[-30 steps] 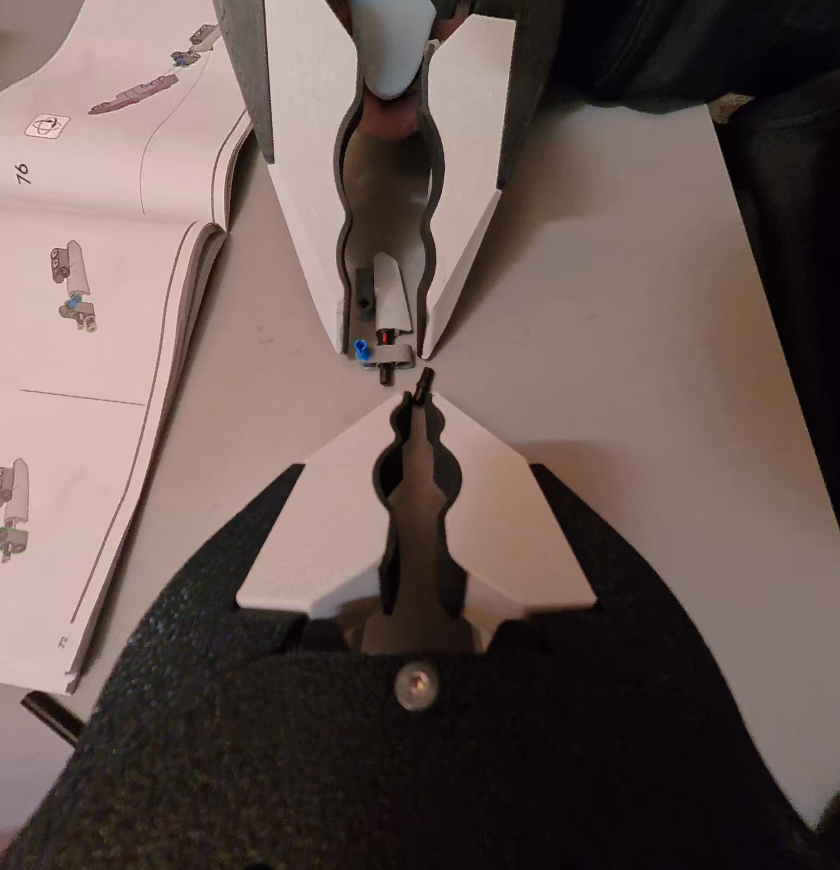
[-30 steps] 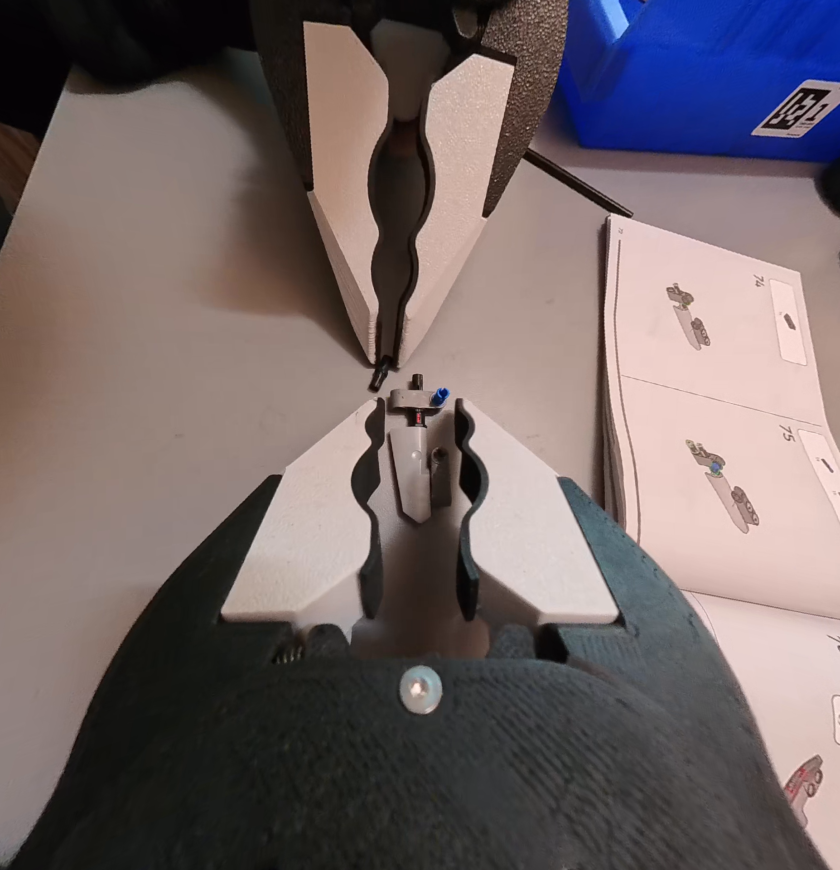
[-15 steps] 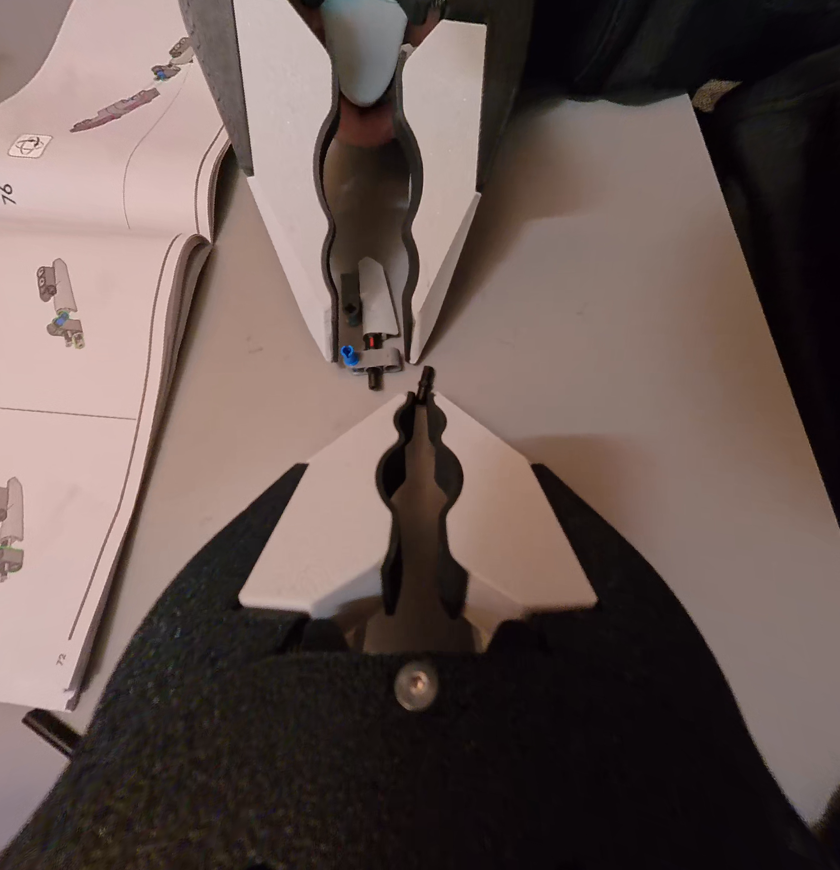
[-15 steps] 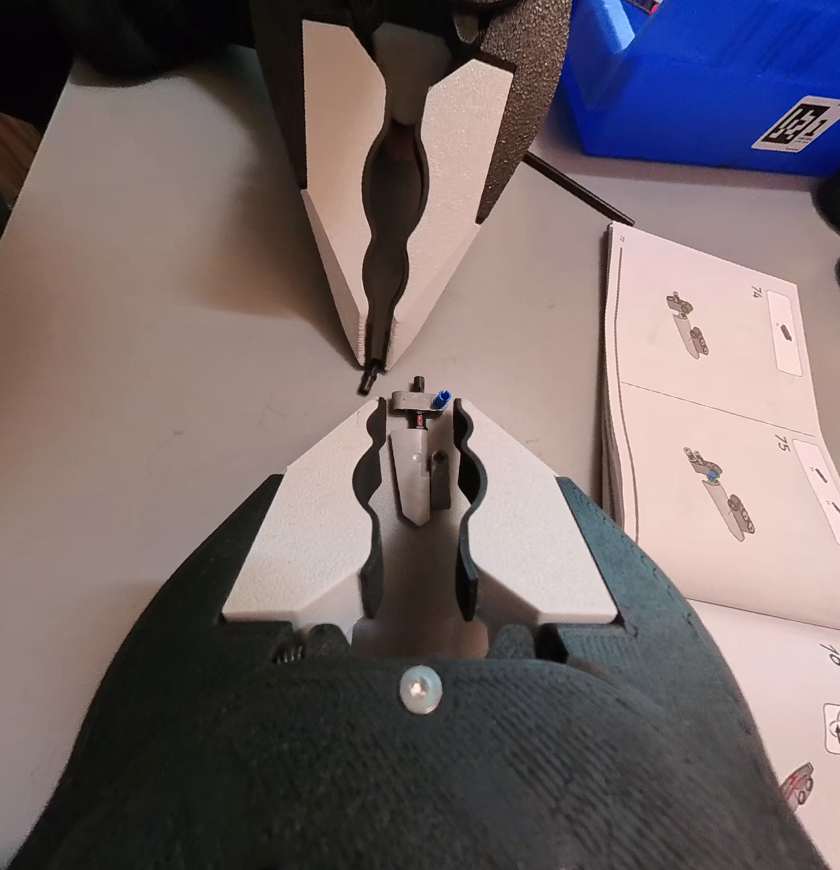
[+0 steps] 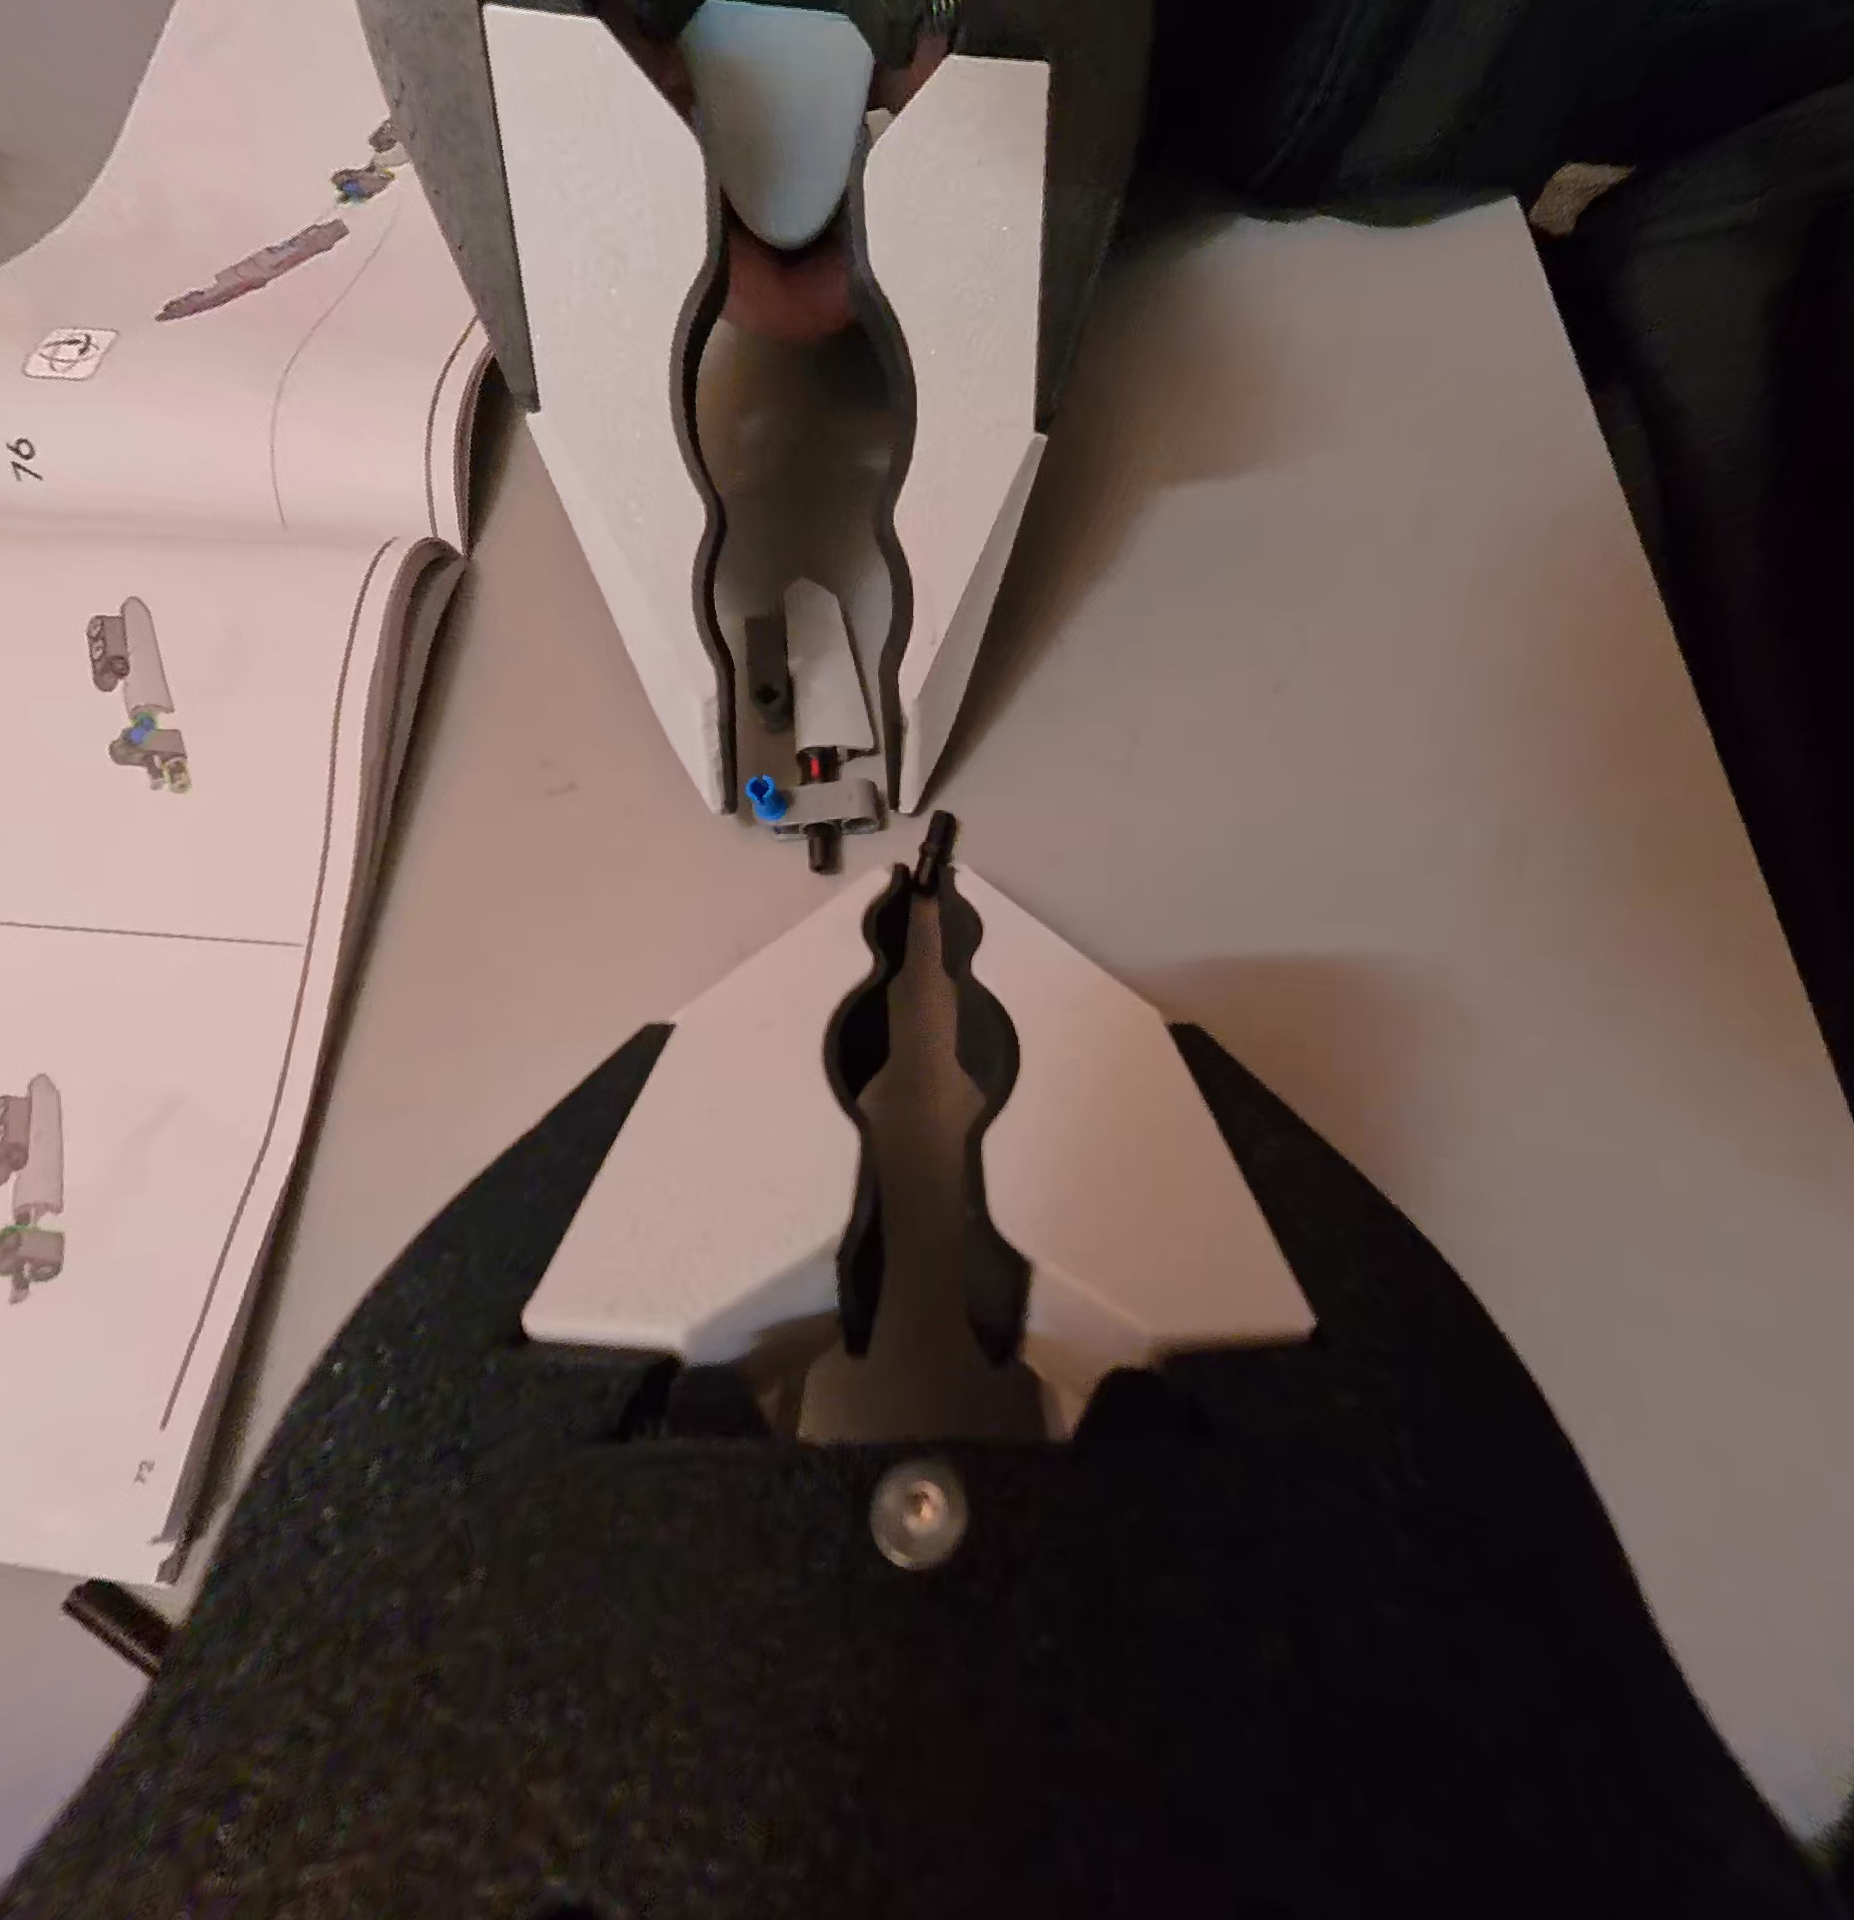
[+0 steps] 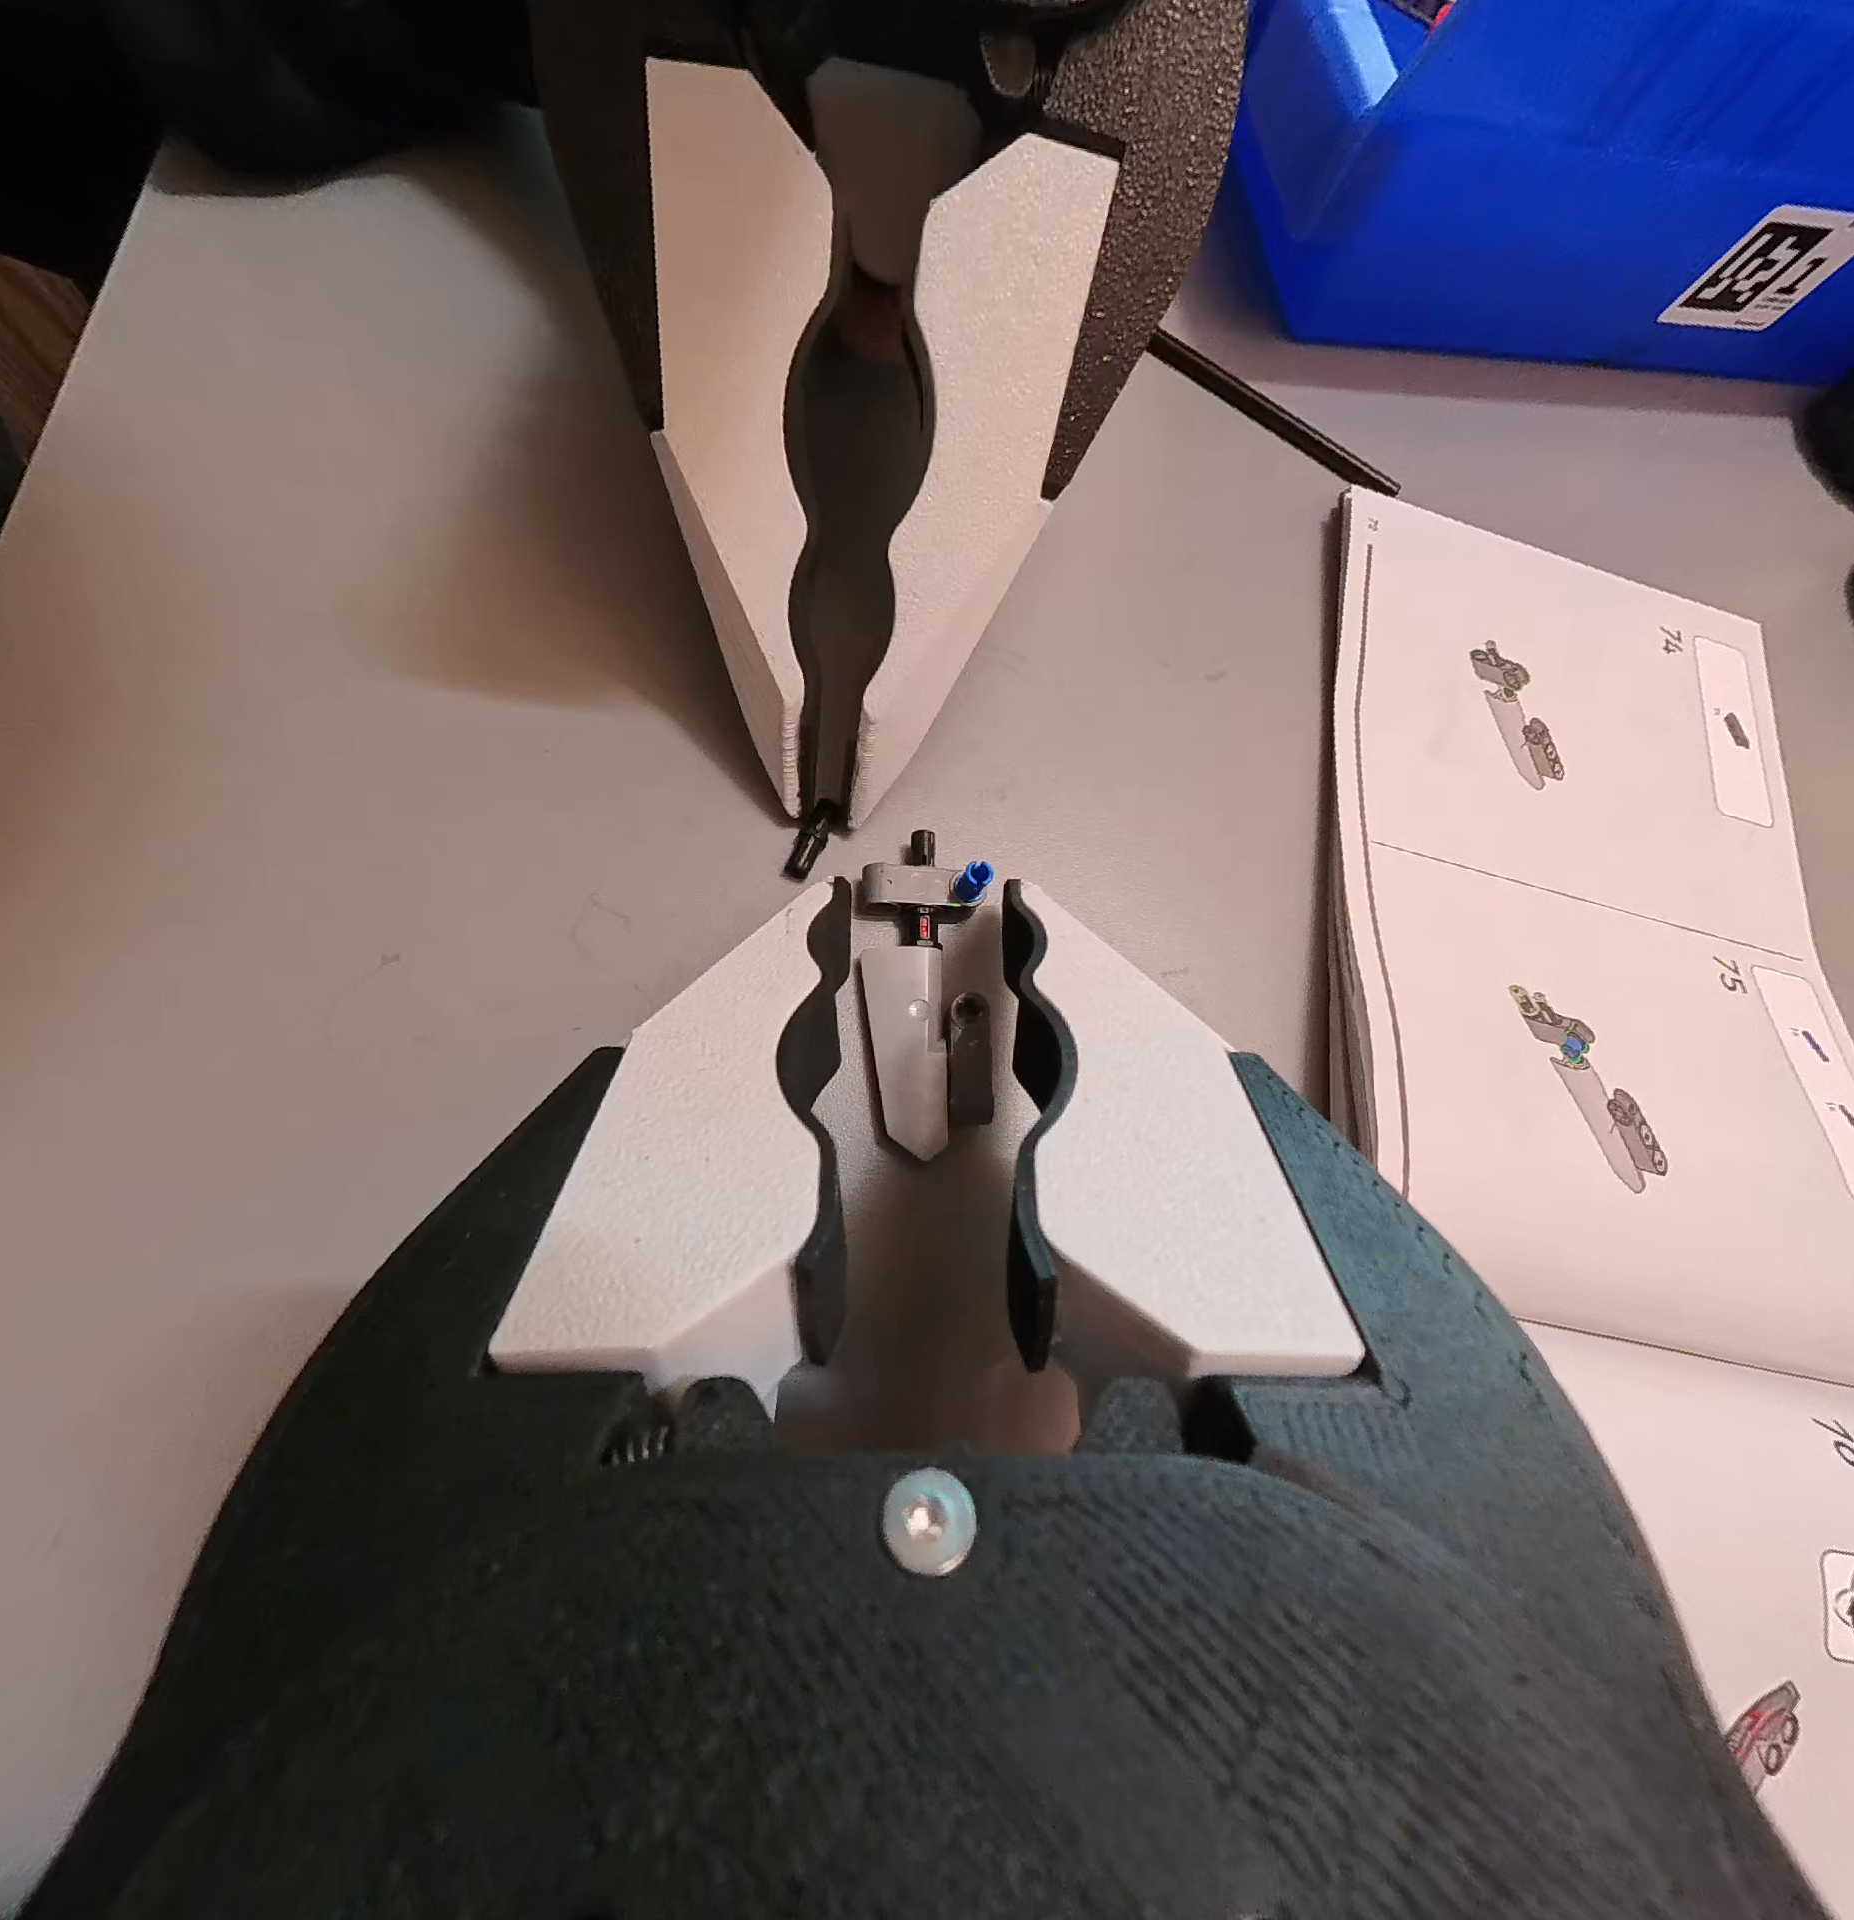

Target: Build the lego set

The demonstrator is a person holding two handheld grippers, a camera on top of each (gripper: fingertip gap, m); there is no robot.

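Note:
In the left wrist view my left gripper (image 5: 928,883) is shut on a small black pin (image 5: 935,844) that sticks out past its tips. Facing it, my right gripper (image 5: 809,805) holds a grey lego assembly (image 5: 829,686): a light grey panel, a dark grey piece, a grey beam (image 5: 840,802) with a blue pin (image 5: 765,798) and a black axle end. The black pin's tip is just right of the beam, apart from it. The right wrist view shows the right gripper (image 6: 921,888), the assembly (image 6: 907,1049), the left gripper (image 6: 824,805) and the black pin (image 6: 807,847).
An open instruction booklet (image 5: 123,831) lies beside the grippers; it also shows in the right wrist view (image 6: 1577,883). A blue bin (image 6: 1525,177) stands behind it. A thin black rod (image 6: 1276,416) lies on the grey table (image 6: 279,623). Dark fabric (image 5: 1733,520) borders the table's edge.
The grippers have drifted slightly sideways relative to each other, so the pin sits a little further off the beam's end. Both grips are unchanged.

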